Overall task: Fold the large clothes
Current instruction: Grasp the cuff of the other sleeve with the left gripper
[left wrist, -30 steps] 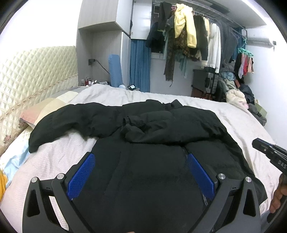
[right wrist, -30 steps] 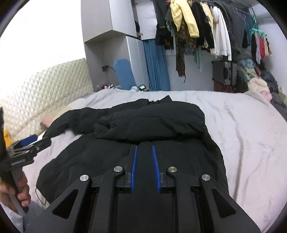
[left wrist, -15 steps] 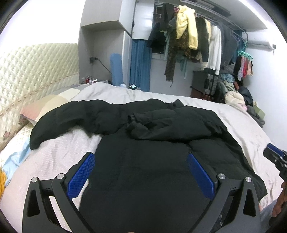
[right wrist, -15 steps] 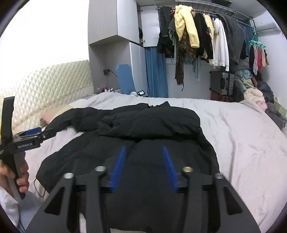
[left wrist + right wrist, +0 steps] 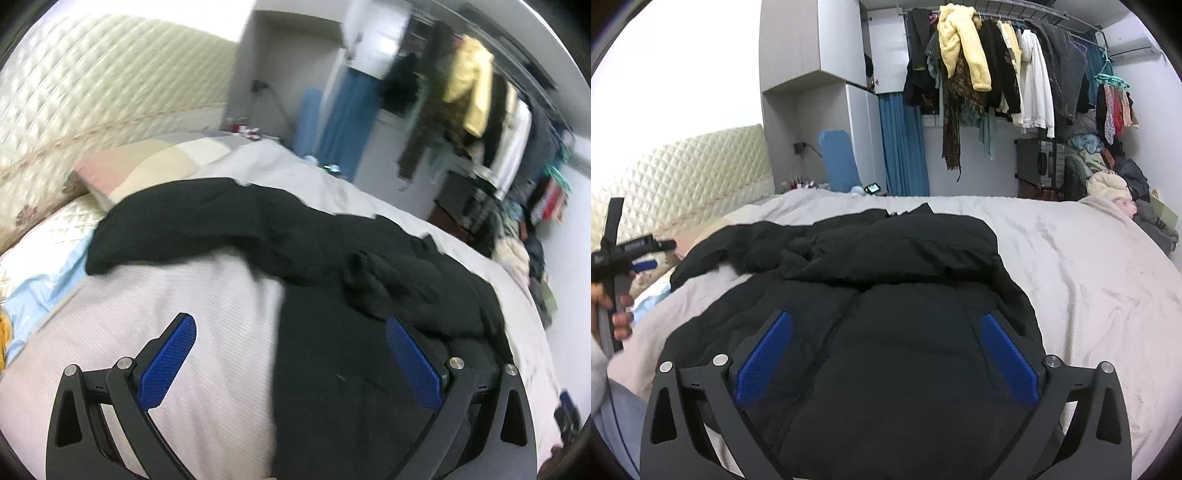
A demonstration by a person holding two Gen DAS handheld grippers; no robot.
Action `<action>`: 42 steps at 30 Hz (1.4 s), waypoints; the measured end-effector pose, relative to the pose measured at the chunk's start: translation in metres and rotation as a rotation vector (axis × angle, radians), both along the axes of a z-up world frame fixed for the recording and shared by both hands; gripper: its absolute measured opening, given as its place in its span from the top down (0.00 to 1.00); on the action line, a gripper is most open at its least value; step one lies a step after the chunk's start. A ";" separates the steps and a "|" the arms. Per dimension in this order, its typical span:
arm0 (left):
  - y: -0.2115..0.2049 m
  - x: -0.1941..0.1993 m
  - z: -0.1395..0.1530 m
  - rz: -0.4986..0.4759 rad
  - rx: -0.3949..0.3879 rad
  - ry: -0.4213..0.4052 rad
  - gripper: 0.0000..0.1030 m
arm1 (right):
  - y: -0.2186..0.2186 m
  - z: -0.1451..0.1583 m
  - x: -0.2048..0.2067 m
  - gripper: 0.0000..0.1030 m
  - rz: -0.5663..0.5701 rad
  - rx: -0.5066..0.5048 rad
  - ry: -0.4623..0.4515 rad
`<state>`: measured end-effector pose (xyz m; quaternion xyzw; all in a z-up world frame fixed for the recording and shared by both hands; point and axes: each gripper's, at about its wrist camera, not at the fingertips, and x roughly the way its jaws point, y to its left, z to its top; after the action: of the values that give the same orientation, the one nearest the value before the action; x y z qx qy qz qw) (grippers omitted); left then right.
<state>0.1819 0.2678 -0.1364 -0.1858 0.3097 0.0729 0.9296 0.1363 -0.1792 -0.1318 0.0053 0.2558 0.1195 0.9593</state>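
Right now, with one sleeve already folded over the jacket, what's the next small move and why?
Probably reach the open left hand-held gripper to the outstretched sleeve lying across the bed; the jacket has only its other sleeve folded in.

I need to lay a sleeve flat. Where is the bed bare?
Bare bedspread lies right of the black jacket, out to the clothes pile. A smaller patch sits below the outstretched sleeve. The jacket's middle is crowded by the folded sleeve.
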 end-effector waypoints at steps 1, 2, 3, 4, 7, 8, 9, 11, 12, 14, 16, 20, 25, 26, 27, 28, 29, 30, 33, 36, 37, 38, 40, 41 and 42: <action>0.015 0.004 -0.001 0.017 -0.014 0.006 0.00 | 0.000 -0.001 0.001 0.00 0.001 0.000 0.006; 0.034 0.009 -0.004 0.034 -0.043 0.012 0.00 | 0.001 -0.002 0.002 0.00 0.001 0.000 0.010; 0.047 0.011 -0.006 0.044 -0.066 0.015 0.00 | 0.001 -0.003 0.003 0.00 0.001 -0.001 0.013; 0.062 0.014 -0.009 0.057 -0.096 0.016 0.00 | 0.002 -0.004 0.003 0.00 0.002 -0.001 0.016; 0.113 0.025 -0.021 0.107 -0.204 0.013 0.00 | 0.005 -0.004 0.005 0.00 0.000 -0.005 0.020; 0.128 0.028 -0.027 0.119 -0.243 0.012 0.00 | 0.006 -0.005 0.006 0.00 -0.001 -0.007 0.022; 0.142 0.031 -0.032 0.131 -0.271 0.012 0.00 | 0.006 -0.006 0.006 0.00 -0.002 -0.008 0.024; 0.173 0.037 -0.048 0.166 -0.354 0.012 0.00 | 0.009 -0.008 0.008 0.00 -0.007 -0.013 0.030; 0.182 0.040 -0.055 0.179 -0.386 0.012 0.00 | 0.010 -0.009 0.009 0.00 -0.008 -0.015 0.032; 0.206 0.044 -0.075 0.214 -0.489 0.000 0.00 | 0.012 -0.012 0.012 0.00 -0.016 -0.023 0.040; 0.226 0.048 -0.095 0.246 -0.578 -0.013 0.00 | 0.014 -0.015 0.017 0.00 -0.023 -0.027 0.052; 0.257 0.052 -0.136 0.313 -0.757 -0.060 0.01 | 0.020 -0.021 0.029 0.00 -0.045 -0.040 0.072; 0.284 0.053 -0.168 0.376 -0.880 -0.145 0.01 | 0.027 -0.029 0.046 0.00 -0.059 -0.050 0.099; 0.289 0.054 -0.174 0.389 -0.903 -0.158 0.01 | 0.028 -0.031 0.049 0.00 -0.061 -0.050 0.104; 0.295 0.055 -0.180 0.403 -0.925 -0.170 0.02 | 0.029 -0.032 0.052 0.00 -0.063 -0.051 0.107; 0.300 0.056 -0.186 0.422 -0.937 -0.173 0.02 | 0.030 -0.033 0.054 0.00 -0.064 -0.053 0.111; 0.303 0.057 -0.191 0.439 -0.948 -0.174 0.02 | 0.031 -0.036 0.058 0.00 -0.067 -0.058 0.118; 0.306 0.059 -0.196 0.452 -0.955 -0.171 0.02 | 0.032 -0.037 0.060 0.00 -0.069 -0.061 0.123; 0.315 0.062 -0.213 0.514 -0.975 -0.159 0.02 | 0.034 -0.043 0.067 0.00 -0.075 -0.061 0.152; 0.322 0.070 -0.220 0.531 -0.958 -0.174 0.02 | 0.035 -0.047 0.071 0.00 -0.079 -0.062 0.167; 0.325 0.075 -0.221 0.535 -0.958 -0.185 0.02 | 0.035 -0.048 0.072 0.00 -0.080 -0.065 0.167; 0.327 0.080 -0.223 0.538 -0.961 -0.200 0.02 | 0.036 -0.049 0.072 0.00 -0.083 -0.071 0.168; 0.326 0.088 -0.221 0.535 -0.960 -0.219 0.09 | 0.038 -0.050 0.074 0.00 -0.088 -0.073 0.171; 0.327 0.094 -0.221 0.531 -0.954 -0.224 0.15 | 0.038 -0.051 0.075 0.00 -0.091 -0.071 0.176; 0.326 0.099 -0.219 0.531 -0.946 -0.227 0.25 | 0.038 -0.051 0.076 0.00 -0.093 -0.068 0.177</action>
<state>0.2805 0.5941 -0.3557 -0.6613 0.1493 0.1373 0.7222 0.2121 -0.1417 -0.1824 -0.0047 0.3428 0.0653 0.9371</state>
